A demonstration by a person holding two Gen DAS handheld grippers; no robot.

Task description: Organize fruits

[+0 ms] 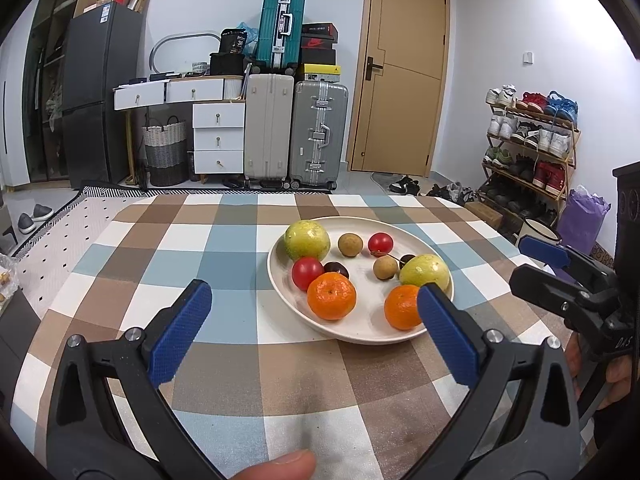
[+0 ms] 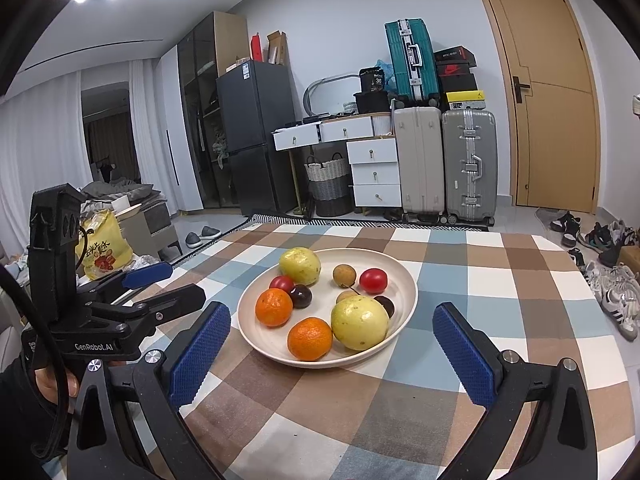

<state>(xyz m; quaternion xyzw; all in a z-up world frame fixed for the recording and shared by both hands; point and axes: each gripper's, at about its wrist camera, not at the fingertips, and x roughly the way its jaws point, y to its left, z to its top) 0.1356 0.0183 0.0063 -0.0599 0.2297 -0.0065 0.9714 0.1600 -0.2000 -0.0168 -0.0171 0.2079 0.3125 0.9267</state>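
A white plate on the checked tablecloth holds two oranges, two yellow-green guavas, two red tomatoes, two brown longans and dark cherries. My left gripper is open and empty, just in front of the plate. My right gripper is open and empty, its fingers spread on either side of the plate's near rim. The right gripper also shows in the left wrist view, right of the plate.
The checked table ends ahead of the plate. Beyond it stand suitcases, a drawer unit, a fridge, a door and a shoe rack. A yellow bag lies left of the table.
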